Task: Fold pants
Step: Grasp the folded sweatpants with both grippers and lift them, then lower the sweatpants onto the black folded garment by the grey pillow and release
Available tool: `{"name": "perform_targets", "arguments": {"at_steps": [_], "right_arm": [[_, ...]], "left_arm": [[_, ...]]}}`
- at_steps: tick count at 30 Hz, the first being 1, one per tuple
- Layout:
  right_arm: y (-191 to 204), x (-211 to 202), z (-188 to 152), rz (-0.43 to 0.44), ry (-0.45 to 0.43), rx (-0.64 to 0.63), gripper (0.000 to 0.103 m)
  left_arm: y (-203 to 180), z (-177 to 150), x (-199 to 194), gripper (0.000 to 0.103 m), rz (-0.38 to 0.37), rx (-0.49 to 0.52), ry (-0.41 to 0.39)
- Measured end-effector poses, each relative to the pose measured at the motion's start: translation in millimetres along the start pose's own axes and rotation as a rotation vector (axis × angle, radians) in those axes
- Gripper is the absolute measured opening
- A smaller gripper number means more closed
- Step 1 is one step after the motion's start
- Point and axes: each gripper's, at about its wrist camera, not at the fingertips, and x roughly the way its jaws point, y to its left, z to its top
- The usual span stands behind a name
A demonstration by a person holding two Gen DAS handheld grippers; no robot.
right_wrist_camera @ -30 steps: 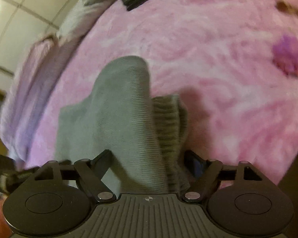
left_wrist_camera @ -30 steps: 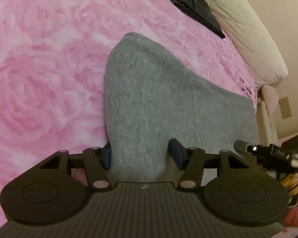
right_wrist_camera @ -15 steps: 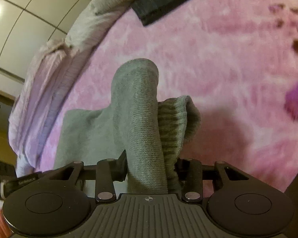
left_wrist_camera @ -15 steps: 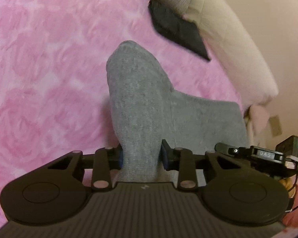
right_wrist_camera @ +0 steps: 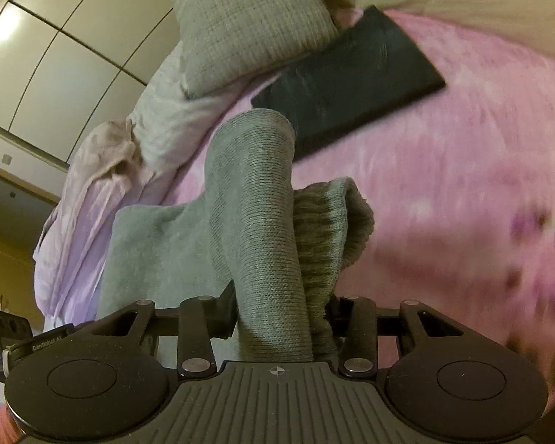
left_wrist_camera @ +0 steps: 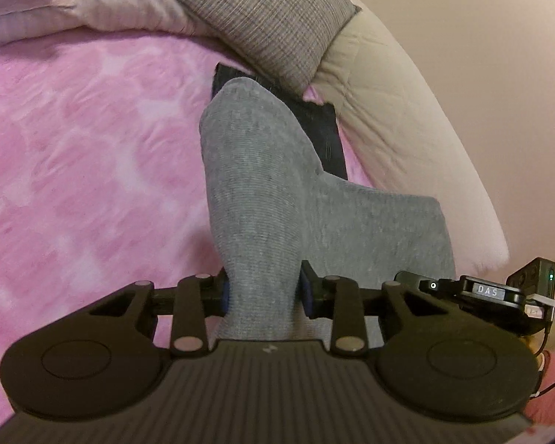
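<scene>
**Both tongs grip the pants above the bed**

The left tongs (left_wrist_camera: 264, 292) are clenched on a bunched fold of the grey pants (left_wrist_camera: 270, 192), lifted over the pink blanket (left_wrist_camera: 85, 148). The right tongs (right_wrist_camera: 281, 318) clamp another gathered fold of the pants (right_wrist_camera: 255, 222), ribbed band beside it. Beyond lie a dark folded cloth (right_wrist_camera: 347, 85) and a grey pillow (right_wrist_camera: 248, 22).

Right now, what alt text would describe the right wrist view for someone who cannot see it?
The right gripper has its black jaws clamped on a bunched fold of grey knit pants, lifted above a pink blanket. Beyond lie a dark folded cloth, a grey pillow and rumpled pale bedding.
</scene>
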Motion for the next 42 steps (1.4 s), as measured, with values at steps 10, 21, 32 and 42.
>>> {"name": "perform_targets", "arguments": {"at_steps": [10,21,32,42], "right_arm": [[-66.4,52.2,212.2,0.046,-0.007,-0.113,0.039],[-120.4,136.0,313.6,0.093,-0.007,-0.116,0.039],[-157.2,200.9,340.4,-0.061,0.062,-0.080,0.067],[-87.1,146.0,325.7,-0.345,-0.254,-0.507,0.016]], "left_arm": [[-57.3,130.7,152.6,0.028,0.023,-0.040,-0.105],[-47.7,213.5,258.0,0.028,0.076,-0.002,-0.097],[-17.7,226.1,309.8,0.033,0.154,-0.034,-0.042],[-40.0,239.8,257.6,0.032,0.210,0.045,-0.243]]}}
